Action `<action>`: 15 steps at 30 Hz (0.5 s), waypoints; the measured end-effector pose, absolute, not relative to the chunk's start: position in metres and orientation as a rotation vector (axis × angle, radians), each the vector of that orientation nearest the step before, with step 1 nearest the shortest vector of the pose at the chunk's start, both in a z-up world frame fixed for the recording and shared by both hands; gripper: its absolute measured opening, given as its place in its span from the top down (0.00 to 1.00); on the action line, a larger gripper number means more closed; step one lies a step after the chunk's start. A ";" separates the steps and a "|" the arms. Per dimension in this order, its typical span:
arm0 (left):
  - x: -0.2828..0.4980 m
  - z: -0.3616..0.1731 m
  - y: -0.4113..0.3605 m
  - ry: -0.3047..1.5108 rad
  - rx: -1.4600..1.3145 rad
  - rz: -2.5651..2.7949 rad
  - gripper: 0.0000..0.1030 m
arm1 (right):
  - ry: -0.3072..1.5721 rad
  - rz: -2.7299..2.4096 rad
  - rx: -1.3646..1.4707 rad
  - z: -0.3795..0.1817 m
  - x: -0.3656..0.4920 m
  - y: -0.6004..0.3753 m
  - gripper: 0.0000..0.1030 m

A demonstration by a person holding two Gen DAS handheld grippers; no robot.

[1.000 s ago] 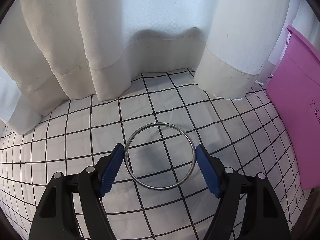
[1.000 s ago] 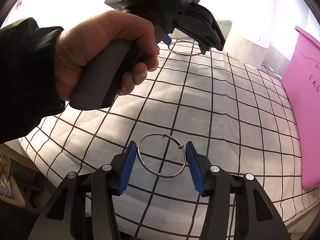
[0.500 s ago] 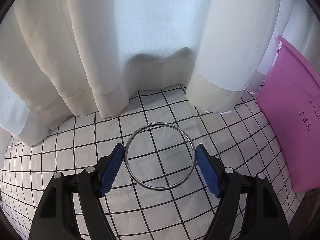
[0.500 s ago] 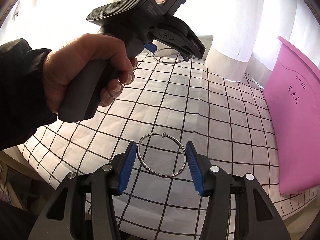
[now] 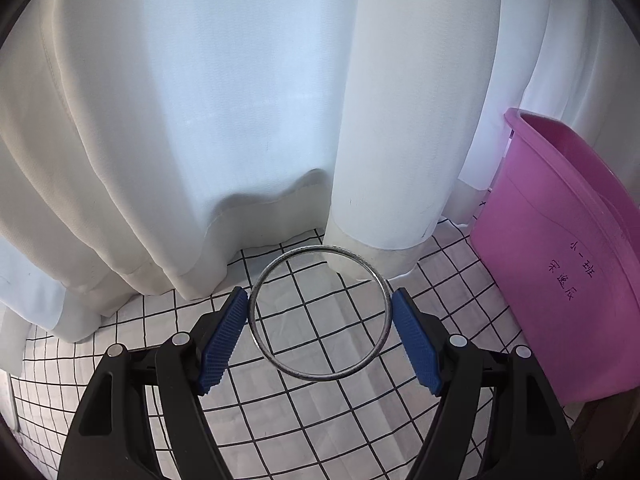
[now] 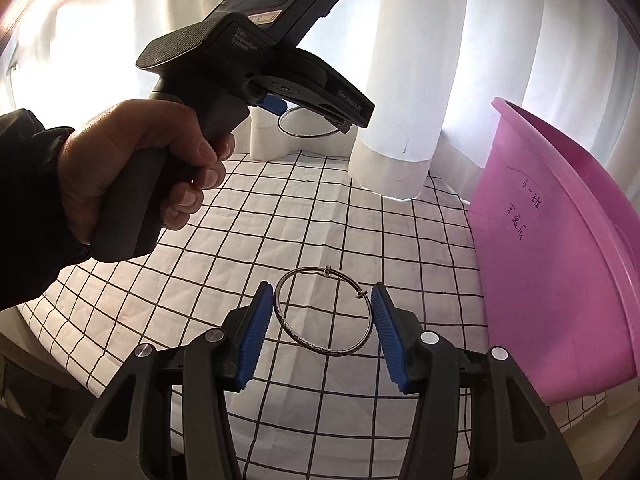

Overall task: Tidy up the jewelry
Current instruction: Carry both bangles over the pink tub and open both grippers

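Bangles sit clamped in both tools. Low in the left wrist view, the left hand-held gripper (image 5: 320,322) stands fairly wide, its blue pads (image 5: 224,344) pressing the sides of a plain silver bangle (image 5: 320,376) held above the white black-checked surface (image 5: 320,432). Low in the right wrist view, the right hand-held gripper (image 6: 323,330) is about half spread and grips a thinner bangle with two small knots (image 6: 320,350). Farther, at left of that frame, a person's hand (image 6: 132,168) grasps the other tool's handle. A pink tub (image 5: 560,280) stands at right, white curtains (image 5: 200,100) behind.
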State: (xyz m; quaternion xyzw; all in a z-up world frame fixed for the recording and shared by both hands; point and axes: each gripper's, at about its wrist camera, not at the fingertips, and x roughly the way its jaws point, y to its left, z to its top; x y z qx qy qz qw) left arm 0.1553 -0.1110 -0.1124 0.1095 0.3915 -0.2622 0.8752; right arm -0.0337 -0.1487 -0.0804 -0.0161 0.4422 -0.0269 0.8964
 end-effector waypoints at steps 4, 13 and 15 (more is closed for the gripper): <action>0.147 -0.092 -0.125 0.778 0.240 -0.572 0.31 | 0.877 -0.085 -0.035 -0.062 -0.036 -0.164 0.52; 0.122 -0.045 -0.162 0.693 0.256 -0.637 0.31 | 0.765 -0.148 -0.041 -0.010 -0.054 -0.199 0.52; 0.115 -0.034 -0.171 0.673 0.261 -0.650 0.31 | 0.738 -0.167 -0.041 0.001 -0.060 -0.208 0.52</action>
